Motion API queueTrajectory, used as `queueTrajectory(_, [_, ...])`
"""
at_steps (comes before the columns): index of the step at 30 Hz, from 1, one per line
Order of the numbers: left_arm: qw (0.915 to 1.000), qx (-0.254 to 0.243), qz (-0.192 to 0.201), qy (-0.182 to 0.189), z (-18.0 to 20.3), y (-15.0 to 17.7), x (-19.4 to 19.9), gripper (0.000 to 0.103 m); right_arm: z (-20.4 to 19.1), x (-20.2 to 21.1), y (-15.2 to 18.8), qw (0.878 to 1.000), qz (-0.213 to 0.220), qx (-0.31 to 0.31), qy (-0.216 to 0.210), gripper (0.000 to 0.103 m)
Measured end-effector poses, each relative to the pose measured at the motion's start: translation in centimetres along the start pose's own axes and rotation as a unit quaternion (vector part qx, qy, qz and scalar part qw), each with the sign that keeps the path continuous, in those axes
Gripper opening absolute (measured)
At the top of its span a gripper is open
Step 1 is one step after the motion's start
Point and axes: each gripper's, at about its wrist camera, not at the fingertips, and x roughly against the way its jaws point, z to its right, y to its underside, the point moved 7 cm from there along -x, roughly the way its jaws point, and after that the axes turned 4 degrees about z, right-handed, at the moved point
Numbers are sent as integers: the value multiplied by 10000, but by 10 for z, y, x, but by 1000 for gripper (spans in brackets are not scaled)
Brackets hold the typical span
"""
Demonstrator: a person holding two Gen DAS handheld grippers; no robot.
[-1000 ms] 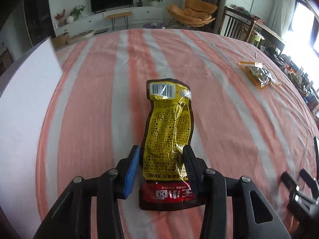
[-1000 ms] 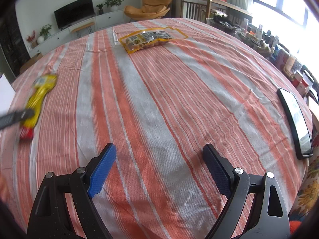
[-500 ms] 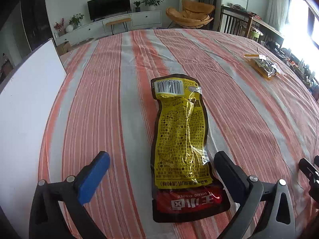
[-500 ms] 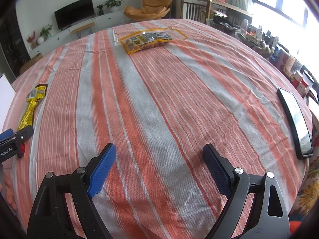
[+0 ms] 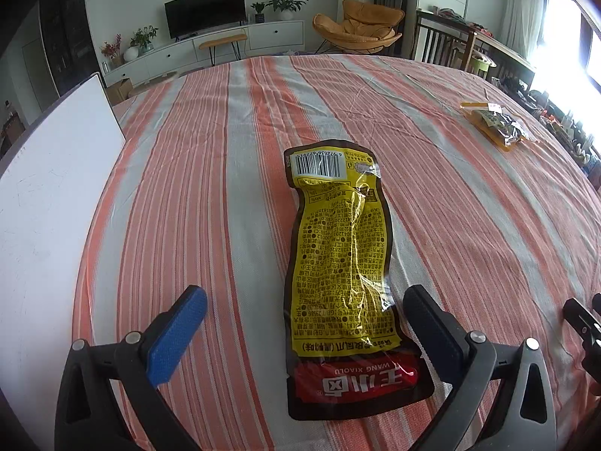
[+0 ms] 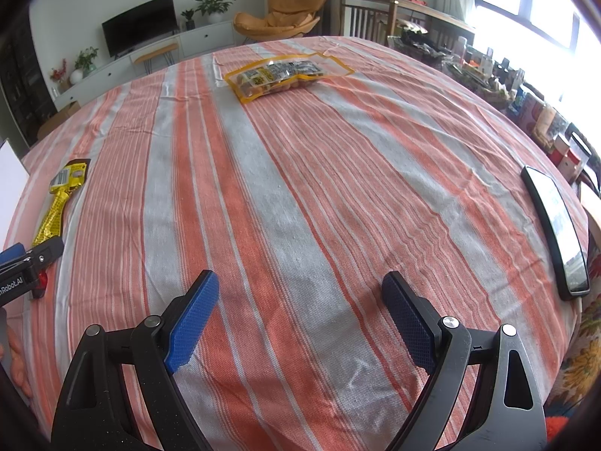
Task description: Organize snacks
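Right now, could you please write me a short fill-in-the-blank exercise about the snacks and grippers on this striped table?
1. The long yellow foil snack pouch lies flat between the left gripper, whose jaws stand ____.
2. The pouch's barcode end points ____ from that gripper.
3. The clear orange-edged snack bag lies on the orange-and-grey striped ____.
4. The right gripper holds ____.

Missing words: open; away; tablecloth; nothing

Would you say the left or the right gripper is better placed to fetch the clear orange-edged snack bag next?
Right. The right gripper is open with nothing between its pads, and the orange-edged snack bag lies ahead of it; the left gripper straddles the yellow packet.
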Motion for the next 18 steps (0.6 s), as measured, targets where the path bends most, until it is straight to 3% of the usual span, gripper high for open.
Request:
queueTrajectory(8, [10000, 0, 0, -2, 0, 0, 0, 103, 0, 0, 0, 10000, -3, -6, -21, 91])
queueTrajectory(10, [10000, 0, 1, -4, 0, 0, 0, 103, 1, 0, -1, 9998, -47, -66, -179, 91])
queueTrajectory(12, [10000, 0, 1, -5, 0, 0, 0, 103, 10, 2, -9, 9968, -86, -519, -601, 91])
queueTrajectory(14, [10000, 1, 0, -4, 0, 0, 0, 103, 23, -1, -35, 9902, 21, -1074, -894, 90])
queueTrajectory(18, [10000, 3, 1, -4, 0, 0, 0, 103, 25, -32, -119, 9848, 172, -1369, -1058, 90])
